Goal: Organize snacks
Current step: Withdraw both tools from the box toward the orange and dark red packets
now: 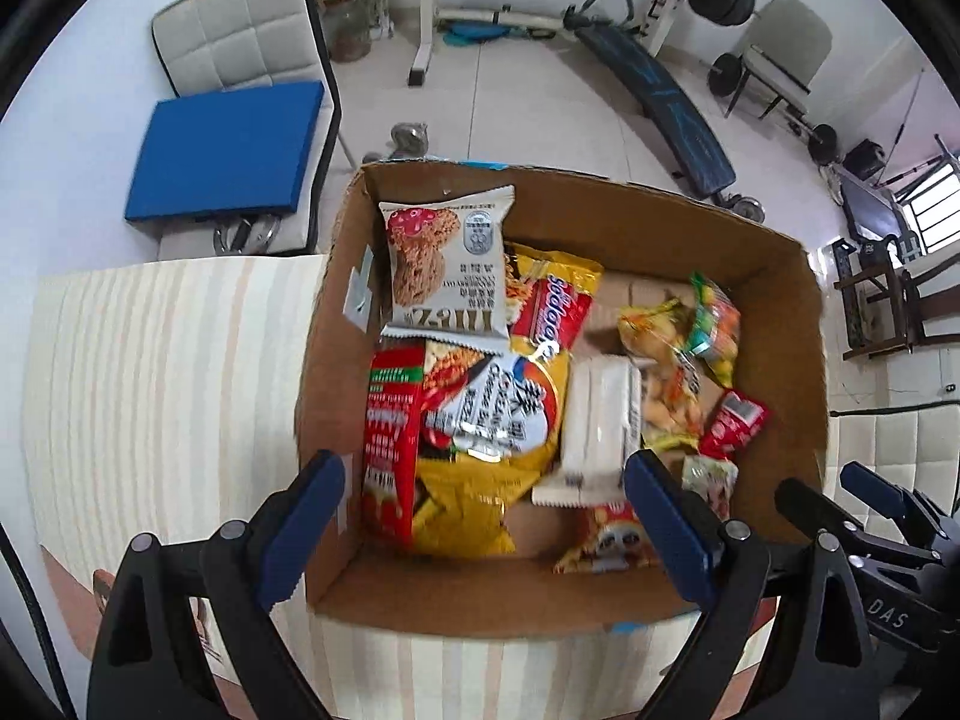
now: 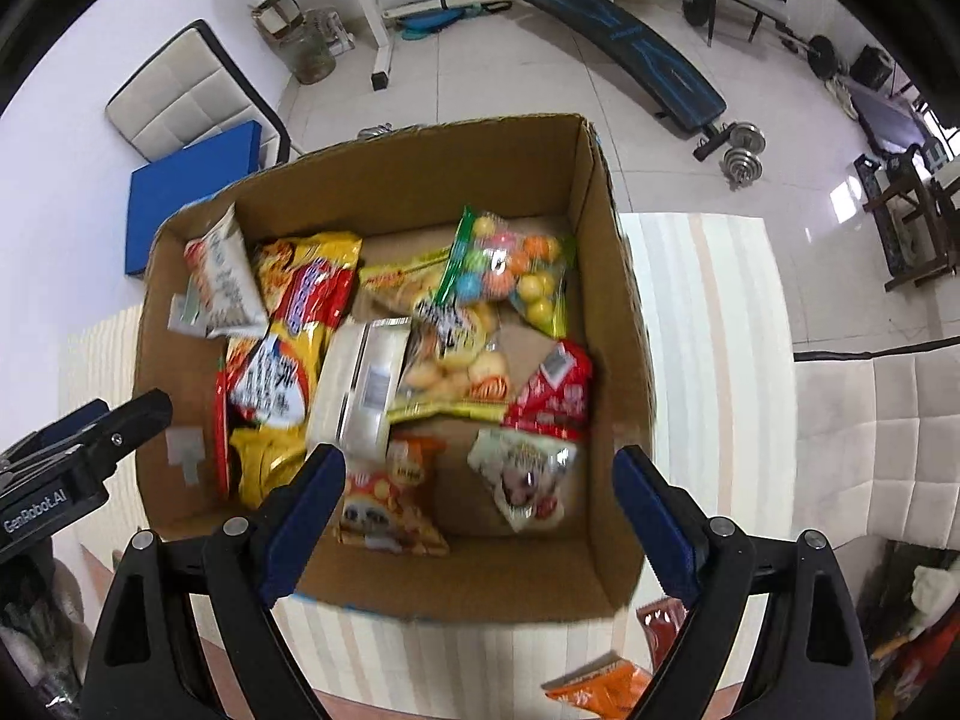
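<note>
both grippers poised above the cardboard box on the striped table, pointing nearly straight down into it. left gripper spread wide, nothing between its blue pads, hanging over the near left part of the box. right gripper likewise released and empty, over the near right part. snacks already gathered inside: cookie packet leaning against the far left wall, probably propped there to save floor room; yellow noodle bag flat beneath it along the left side; white packet in the middle, blurred; bag of coloured balls toward the far right; red packet near the right wall; silver packet and orange packet on the bare cardboard at the near edge. looks like stacking big flat bags on one side and small loose ones on the other. outside the box, on the table near its right corner, an orange wrapper and a red wrapper waiting, likely next in line. task well along, judging by the fill, not finished.
</note>
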Motion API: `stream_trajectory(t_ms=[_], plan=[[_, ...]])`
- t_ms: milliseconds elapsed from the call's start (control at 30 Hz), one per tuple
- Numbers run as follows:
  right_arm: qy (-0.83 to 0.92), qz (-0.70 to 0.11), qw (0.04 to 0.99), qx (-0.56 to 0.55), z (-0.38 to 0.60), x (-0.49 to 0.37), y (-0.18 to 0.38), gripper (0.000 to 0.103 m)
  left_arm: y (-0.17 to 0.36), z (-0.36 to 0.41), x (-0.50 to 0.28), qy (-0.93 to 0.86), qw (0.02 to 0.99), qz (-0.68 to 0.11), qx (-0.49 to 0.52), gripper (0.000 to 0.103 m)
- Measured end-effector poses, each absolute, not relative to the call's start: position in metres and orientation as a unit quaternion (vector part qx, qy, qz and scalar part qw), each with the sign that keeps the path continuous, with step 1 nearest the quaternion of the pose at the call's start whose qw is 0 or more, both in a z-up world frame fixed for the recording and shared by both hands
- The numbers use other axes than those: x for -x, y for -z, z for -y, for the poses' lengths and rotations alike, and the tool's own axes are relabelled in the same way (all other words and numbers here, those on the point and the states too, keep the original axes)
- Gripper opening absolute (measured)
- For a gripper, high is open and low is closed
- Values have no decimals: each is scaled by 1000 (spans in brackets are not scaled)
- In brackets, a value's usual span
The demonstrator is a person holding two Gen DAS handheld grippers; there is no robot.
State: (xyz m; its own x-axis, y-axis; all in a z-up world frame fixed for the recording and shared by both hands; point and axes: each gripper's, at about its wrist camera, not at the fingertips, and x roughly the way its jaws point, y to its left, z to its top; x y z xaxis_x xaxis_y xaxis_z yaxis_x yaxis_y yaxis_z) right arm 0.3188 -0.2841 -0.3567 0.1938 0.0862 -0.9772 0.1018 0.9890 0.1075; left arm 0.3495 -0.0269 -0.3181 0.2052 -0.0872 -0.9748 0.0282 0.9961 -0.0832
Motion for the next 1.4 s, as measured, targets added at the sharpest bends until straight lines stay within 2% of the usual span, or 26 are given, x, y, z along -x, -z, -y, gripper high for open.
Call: stream_trajectory(t_ms=[567,933,1133,1400], plan=[[-13,-560,827,-51,273,-199,282,93,245,34,-236,28,843,-537,17,96],[-34,-528,845,-83,280,-131,245,93,214,41,-167,33,863,-504,5,96],[-13,-554,818,-153,321,-98,272,93,236,66,-145,35,853,-519,-30,96],[68,-619,751,-218,409,-73,362,93,322,130,-142,71,797,-595,-75,96]])
